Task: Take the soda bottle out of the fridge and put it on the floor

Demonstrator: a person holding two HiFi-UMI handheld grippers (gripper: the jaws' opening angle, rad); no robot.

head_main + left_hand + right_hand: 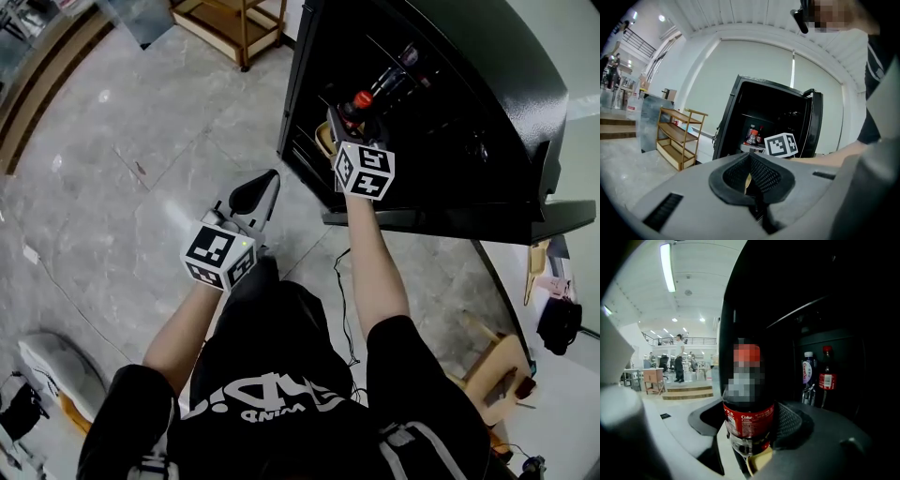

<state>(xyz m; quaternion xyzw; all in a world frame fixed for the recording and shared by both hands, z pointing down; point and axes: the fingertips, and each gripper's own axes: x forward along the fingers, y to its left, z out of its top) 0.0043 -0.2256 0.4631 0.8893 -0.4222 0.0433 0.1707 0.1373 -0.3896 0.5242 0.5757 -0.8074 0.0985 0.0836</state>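
The soda bottle, dark with a red label and red cap, stands inside the open black fridge. My right gripper reaches into the fridge, and its jaws are shut on the bottle's lower body. In the left gripper view the bottle shows far off on a fridge shelf, beside the right gripper's marker cube. My left gripper hangs outside over the grey floor, left of the fridge. It is shut and holds nothing.
Two more bottles stand deeper in the fridge. The fridge door swings open to the right. A wooden shelf rack stands on the floor to the left. A cable and a wooden stool lie near my feet.
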